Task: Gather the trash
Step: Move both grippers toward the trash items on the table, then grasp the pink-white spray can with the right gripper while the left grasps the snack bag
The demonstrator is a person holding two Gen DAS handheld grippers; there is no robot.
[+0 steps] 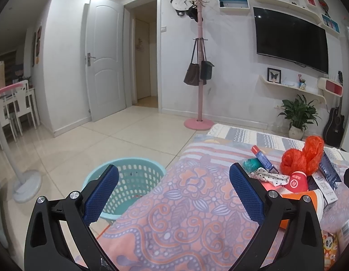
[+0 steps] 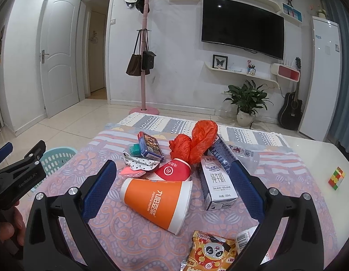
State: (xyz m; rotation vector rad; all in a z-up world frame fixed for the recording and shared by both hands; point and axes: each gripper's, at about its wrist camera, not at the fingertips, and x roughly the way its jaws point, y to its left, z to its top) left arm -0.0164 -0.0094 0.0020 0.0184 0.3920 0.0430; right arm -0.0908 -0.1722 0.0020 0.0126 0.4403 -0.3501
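Observation:
Trash lies in a heap on the patterned tablecloth (image 2: 133, 237): an orange paper cup (image 2: 156, 201) on its side, a red cup (image 2: 174, 170), a milk carton (image 2: 216, 180), crumpled orange plastic bags (image 2: 194, 142), a blue box (image 2: 150, 148) and a panda snack packet (image 2: 210, 253). My right gripper (image 2: 174, 189) hovers open above the orange cup, touching nothing. My left gripper (image 1: 173, 192) is open over bare cloth, left of the heap (image 1: 296, 176). A turquoise basket (image 1: 129, 180) stands on the floor beside the table.
A Rubik's cube (image 2: 336, 177) sits on the white table at the right. A fan stand (image 1: 23, 180) is on the floor at left. A pink coat rack (image 1: 199, 67), a potted plant (image 2: 246, 103) and a guitar (image 2: 291, 106) stand by the far wall.

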